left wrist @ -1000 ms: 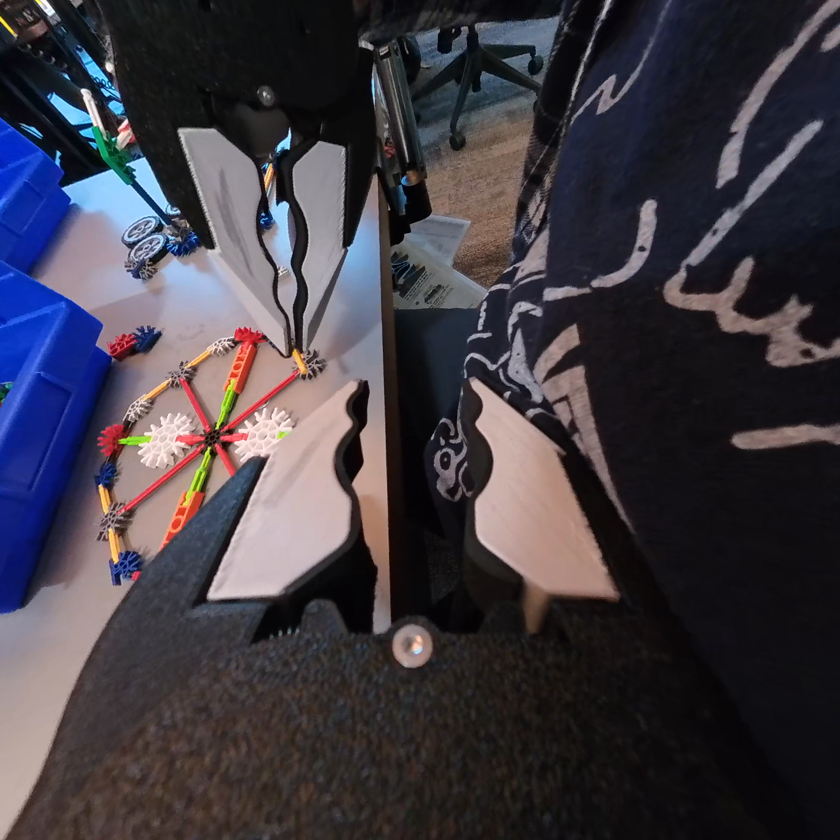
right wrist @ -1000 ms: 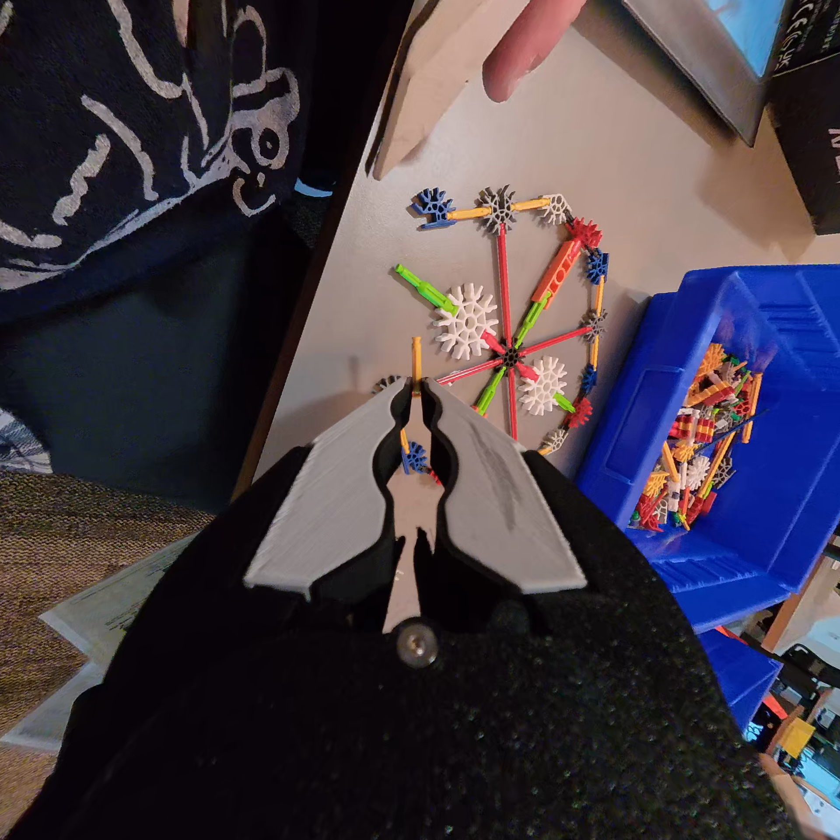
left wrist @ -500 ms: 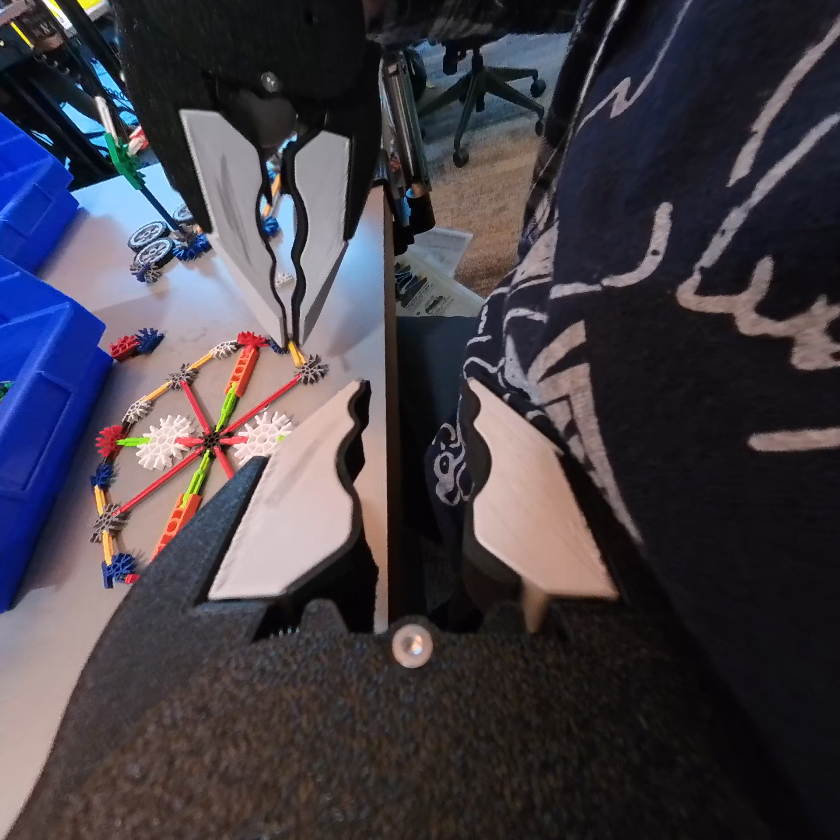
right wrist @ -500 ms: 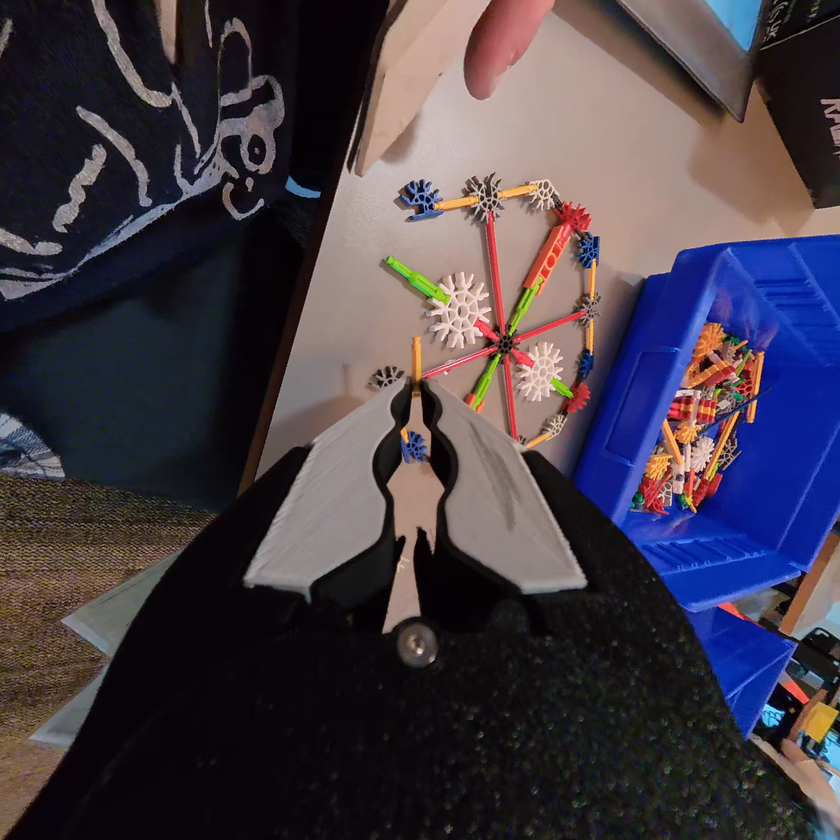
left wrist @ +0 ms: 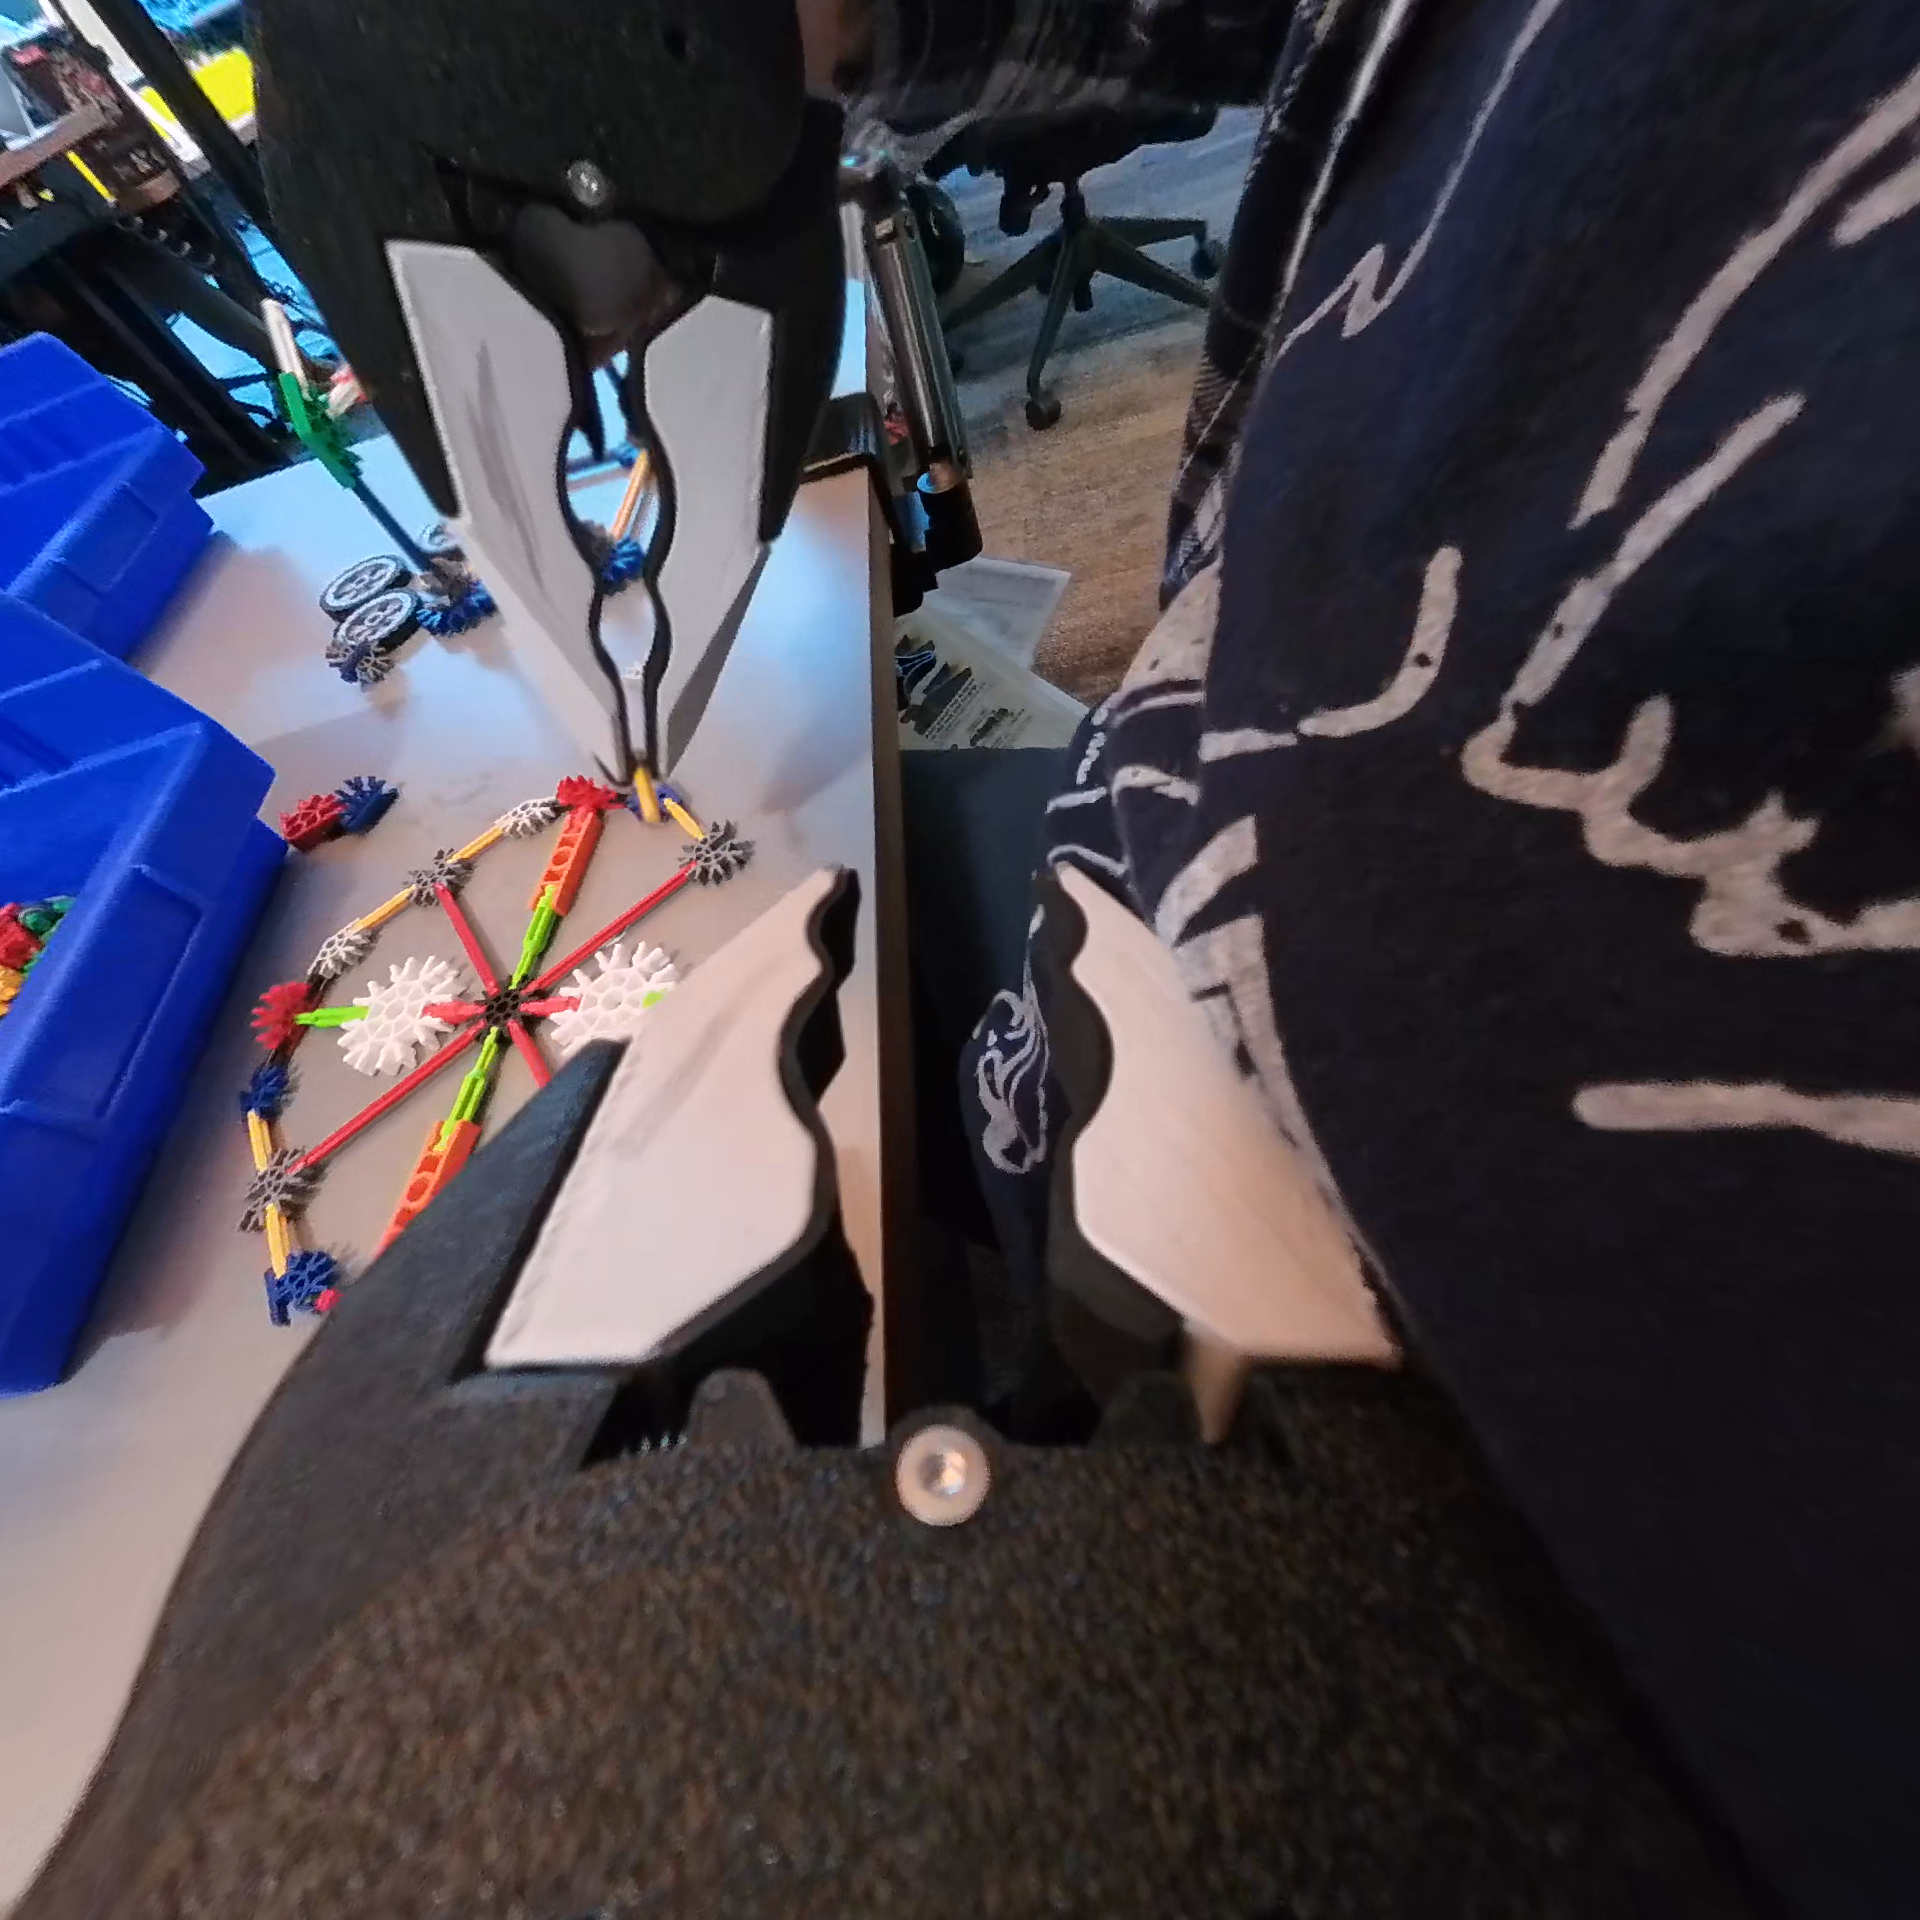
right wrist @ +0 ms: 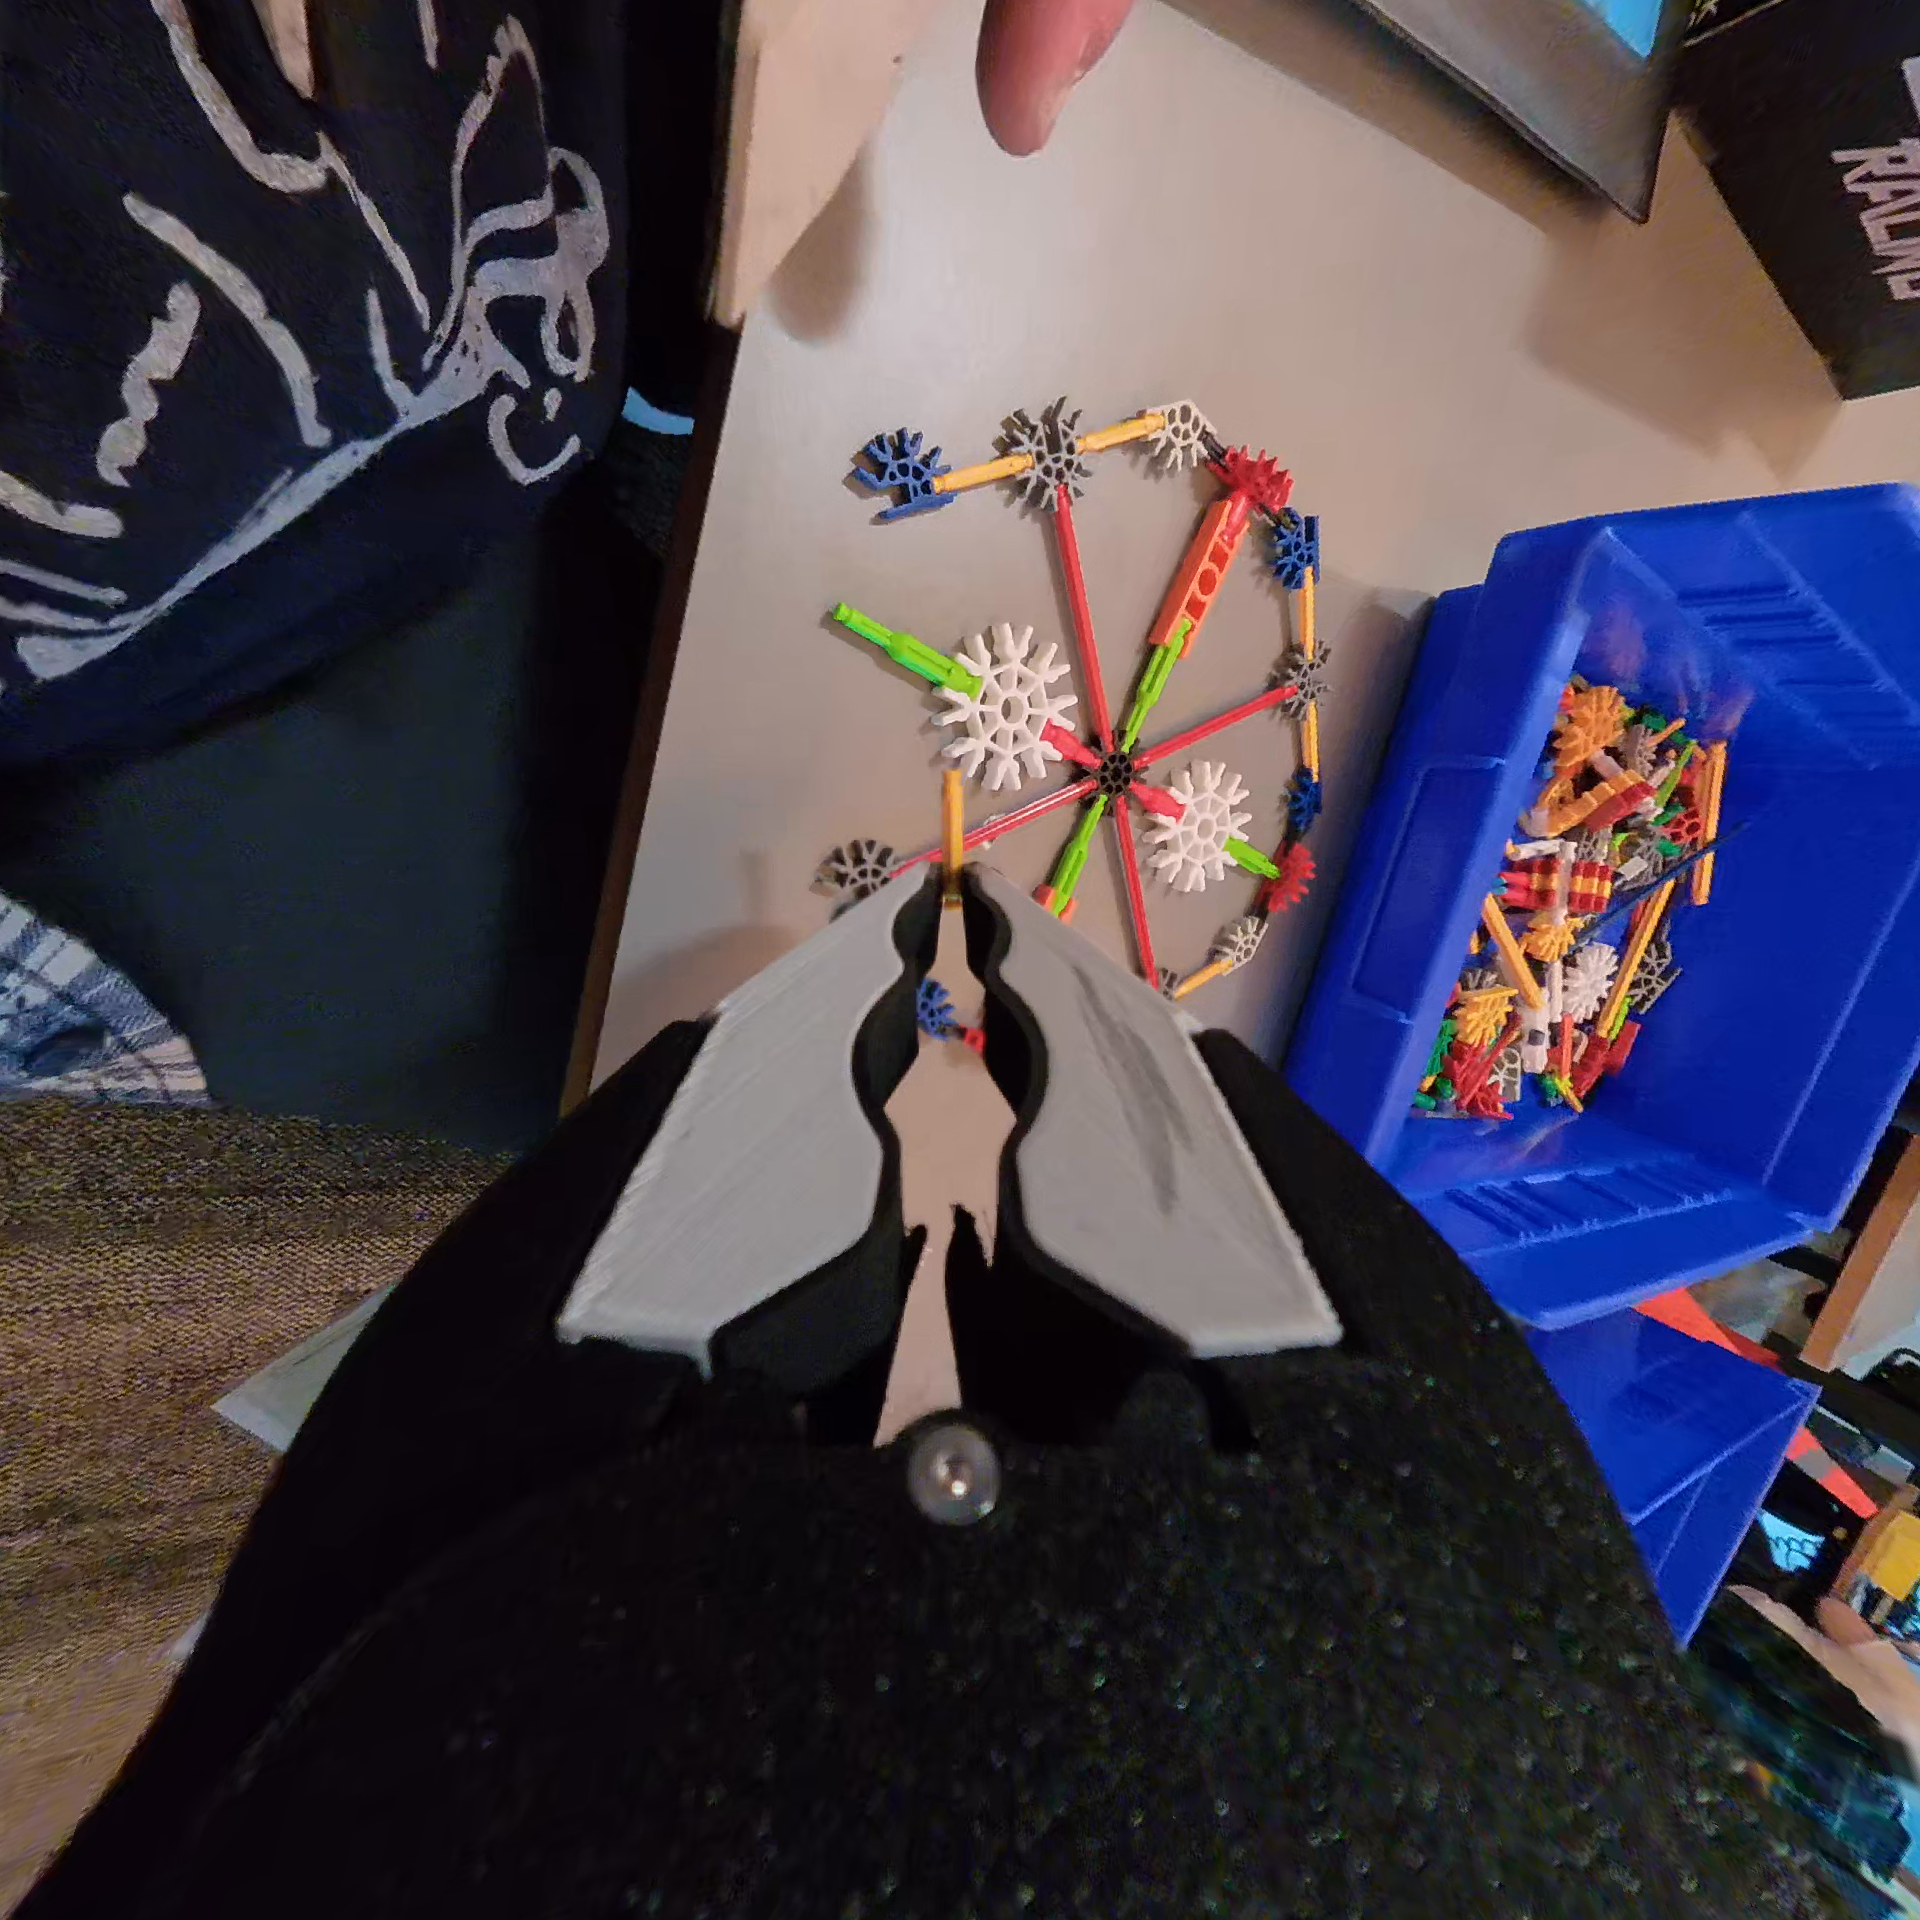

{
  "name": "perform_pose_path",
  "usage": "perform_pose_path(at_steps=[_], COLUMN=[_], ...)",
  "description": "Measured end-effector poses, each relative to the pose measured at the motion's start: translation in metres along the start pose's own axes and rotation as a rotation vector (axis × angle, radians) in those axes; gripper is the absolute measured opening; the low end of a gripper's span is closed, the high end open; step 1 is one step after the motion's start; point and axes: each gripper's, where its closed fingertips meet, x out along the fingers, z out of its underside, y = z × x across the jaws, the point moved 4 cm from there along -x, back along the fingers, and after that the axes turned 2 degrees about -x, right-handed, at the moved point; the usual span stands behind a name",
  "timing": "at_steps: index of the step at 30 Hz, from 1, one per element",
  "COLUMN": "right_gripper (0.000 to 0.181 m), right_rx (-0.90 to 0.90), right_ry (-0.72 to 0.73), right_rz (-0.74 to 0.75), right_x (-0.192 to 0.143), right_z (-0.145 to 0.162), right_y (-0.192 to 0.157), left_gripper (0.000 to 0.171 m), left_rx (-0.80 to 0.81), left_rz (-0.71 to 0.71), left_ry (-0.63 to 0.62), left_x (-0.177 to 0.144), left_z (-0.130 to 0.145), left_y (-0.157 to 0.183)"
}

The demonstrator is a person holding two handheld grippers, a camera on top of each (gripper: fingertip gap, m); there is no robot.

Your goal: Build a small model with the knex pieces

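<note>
A flat wheel of coloured rods and connectors (right wrist: 1114, 771) lies on the pale table (right wrist: 1195, 312), with two white snowflake connectors beside its black hub; it also shows in the left wrist view (left wrist: 499, 1006). My right gripper (right wrist: 951, 885) is shut on a short yellow rod (right wrist: 952, 821) at the wheel's open rim, beside a grey connector (right wrist: 857, 868). A blue connector (right wrist: 935, 1008) shows between its fingers lower down. In the left wrist view this gripper (left wrist: 636, 767) points down at the rim. My left gripper (left wrist: 948, 894) is open and empty, straddling the table's edge (left wrist: 883, 1039).
A blue bin (right wrist: 1621, 883) with several loose pieces stands beside the wheel; another blue bin (left wrist: 94, 499) is behind it. Small black wheels (left wrist: 364, 608) and a red-blue connector pair (left wrist: 335, 810) lie farther back. A person's dark patterned shirt (left wrist: 1558, 935) is close on the right. A black box (right wrist: 1849, 208) sits at the corner.
My right gripper has shifted a little along the rim, away from the grey connector, still shut on the yellow rod. The left gripper stays open at the table edge.
</note>
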Motion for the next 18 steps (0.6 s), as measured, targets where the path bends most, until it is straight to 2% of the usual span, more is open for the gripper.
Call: perform_pose_path(at_steps=[5, 18], right_gripper=[0.003, 0.003], right_rx=[0.010, 0.032], right_ry=[-0.008, 0.002], right_rz=[-0.007, -0.020], right_x=[0.000, -0.002], right_z=[0.001, 0.005], right_y=[-0.006, -0.014], left_gripper=[0.029, 0.030], left_rx=[0.017, 0.038], left_rz=[0.031, 0.006], left_ry=[-0.015, -0.020], left_x=[0.003, 0.003], left_z=[-0.001, -0.005], left_y=[0.003, 0.002])
